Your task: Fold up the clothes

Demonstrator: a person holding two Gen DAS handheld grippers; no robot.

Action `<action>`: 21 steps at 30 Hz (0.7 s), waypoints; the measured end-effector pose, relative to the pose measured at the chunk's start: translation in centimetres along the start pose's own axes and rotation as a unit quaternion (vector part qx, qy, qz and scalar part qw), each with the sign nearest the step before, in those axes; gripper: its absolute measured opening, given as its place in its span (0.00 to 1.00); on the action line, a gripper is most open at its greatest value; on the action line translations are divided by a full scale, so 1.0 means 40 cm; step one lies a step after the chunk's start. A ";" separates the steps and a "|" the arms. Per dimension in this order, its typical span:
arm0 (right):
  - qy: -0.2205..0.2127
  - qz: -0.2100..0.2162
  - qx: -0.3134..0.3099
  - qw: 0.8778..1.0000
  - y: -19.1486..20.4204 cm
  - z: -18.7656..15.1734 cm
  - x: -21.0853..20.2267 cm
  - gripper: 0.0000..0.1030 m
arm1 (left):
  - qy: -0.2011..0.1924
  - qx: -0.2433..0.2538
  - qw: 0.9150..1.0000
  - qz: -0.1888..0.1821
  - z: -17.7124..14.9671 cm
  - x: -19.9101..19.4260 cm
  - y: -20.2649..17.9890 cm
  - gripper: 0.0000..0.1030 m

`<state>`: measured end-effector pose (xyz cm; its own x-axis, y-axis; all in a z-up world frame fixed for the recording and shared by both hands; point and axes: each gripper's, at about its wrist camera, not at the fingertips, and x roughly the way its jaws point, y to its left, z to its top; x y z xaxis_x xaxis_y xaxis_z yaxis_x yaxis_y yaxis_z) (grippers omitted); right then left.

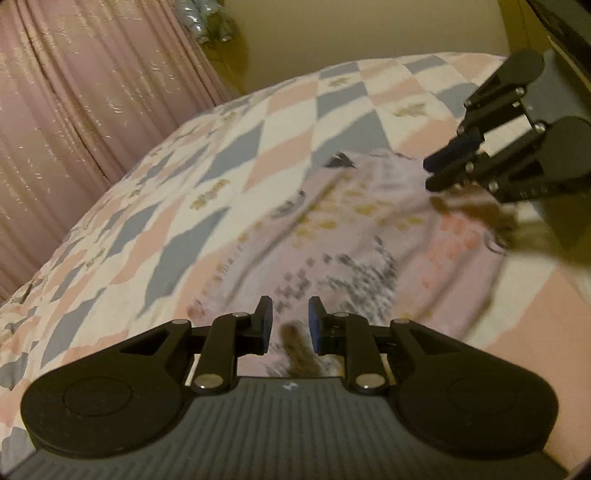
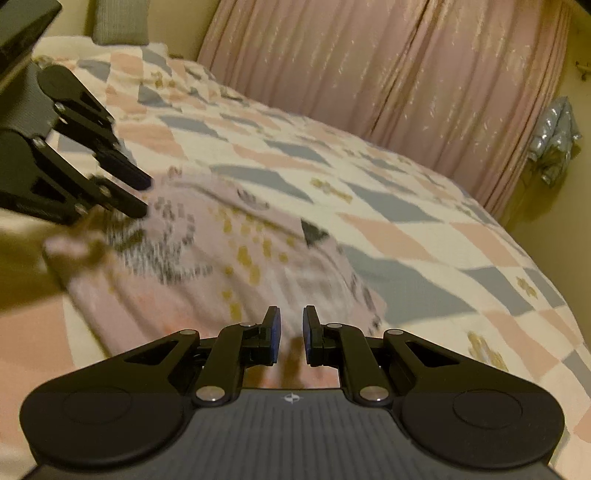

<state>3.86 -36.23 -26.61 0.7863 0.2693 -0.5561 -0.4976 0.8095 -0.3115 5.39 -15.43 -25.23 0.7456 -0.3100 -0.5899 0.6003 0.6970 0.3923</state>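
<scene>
Only the right wrist view shows a grey pillow (image 2: 120, 20) beyond the blurred pink garment (image 1: 369, 236), over which the left gripper (image 1: 290, 325) and right gripper (image 2: 290, 334) apparently hold nothing, jaws slightly parted.

Bed (image 2: 424, 229): we see open quilt beyond the garment (image 2: 221, 251) — free passage.
Curtain (image 2: 388, 74): walls off the far side.
Opposite tool (image 2: 142, 195): blocks the garment's left corner.

Patchwork bedspread (image 1: 229, 155), pink curtain (image 1: 74, 92) behind, silvery bundle (image 2: 556, 140)
</scene>
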 end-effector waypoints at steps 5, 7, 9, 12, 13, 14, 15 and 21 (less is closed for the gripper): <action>-0.021 0.019 -0.024 0.999 0.024 0.061 0.061 0.13 | -0.005 -0.023 1.000 -0.007 0.021 0.063 0.033 0.18; -0.019 0.033 -0.041 0.998 0.032 0.071 0.095 0.13 | -0.003 -0.023 1.000 -0.004 0.021 0.090 0.040 0.18; -0.014 0.032 -0.059 0.998 0.035 0.075 0.126 0.13 | -0.001 -0.023 1.000 -0.001 0.020 0.116 0.047 0.19; -0.009 0.017 -0.042 0.999 -0.013 0.069 0.158 0.08 | 0.007 -0.024 1.000 0.009 0.012 0.145 0.063 0.26; -0.008 0.012 -0.036 0.999 -0.030 0.067 0.169 0.06 | 0.007 -0.032 0.999 0.005 0.008 0.152 0.073 0.26; -0.007 0.007 -0.029 1.000 -0.047 0.064 0.179 0.05 | 0.006 -0.038 0.999 0.003 0.005 0.158 0.081 0.28; -0.006 0.002 -0.023 1.000 -0.064 0.062 0.190 0.11 | 0.005 -0.045 0.999 0.001 0.002 0.163 0.089 0.30; 0.002 0.006 0.025 1.000 -0.128 0.039 0.197 0.22 | 0.001 -0.067 0.998 -0.004 -0.005 0.167 0.111 0.30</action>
<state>13.16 -37.42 -28.18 0.7791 0.2771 -0.5624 -0.4878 0.8314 -0.2662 12.99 -14.27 -27.58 0.7404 -0.3139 -0.5943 0.5614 0.7750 0.2900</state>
